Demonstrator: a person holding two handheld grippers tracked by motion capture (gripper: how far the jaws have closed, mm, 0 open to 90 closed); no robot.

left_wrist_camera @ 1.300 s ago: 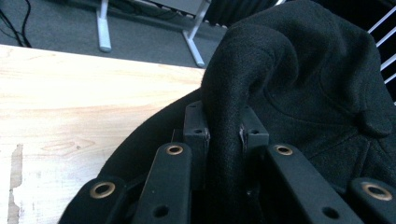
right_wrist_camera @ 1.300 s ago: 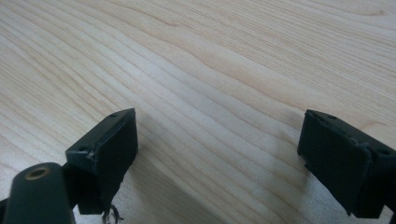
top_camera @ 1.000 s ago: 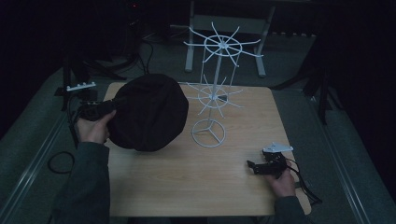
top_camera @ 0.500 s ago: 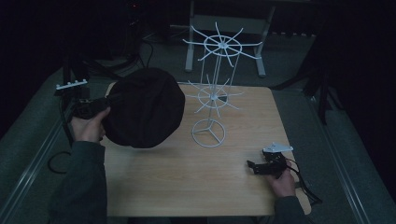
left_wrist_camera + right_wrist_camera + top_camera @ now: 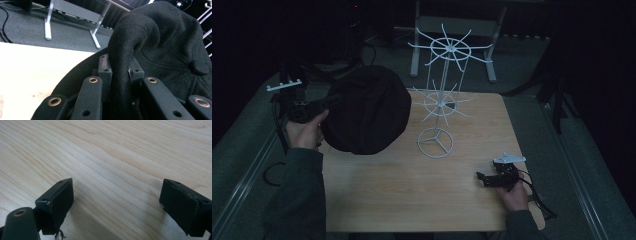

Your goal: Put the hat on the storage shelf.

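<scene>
A black cap (image 5: 367, 110) hangs above the table's left part, just left of the white wire rack (image 5: 439, 105). My left gripper (image 5: 328, 102) is shut on the cap's edge; in the left gripper view the black fabric (image 5: 160, 42) is pinched between the two jaws, at my left gripper (image 5: 119, 68). The rack stands on the wooden table (image 5: 412, 185) with a ring base and two tiers of spokes. My right gripper (image 5: 484, 178) rests low at the table's right front, open, with bare wood between its fingers (image 5: 57, 197) in the right gripper view.
A grey metal stand (image 5: 452, 30) is on the floor behind the table. Cables (image 5: 272, 170) trail on the floor at the left. The table's front middle is bare wood.
My left gripper has lifted the cap and carried it up and slightly back, tilting it more upright. The right gripper has stayed put.
</scene>
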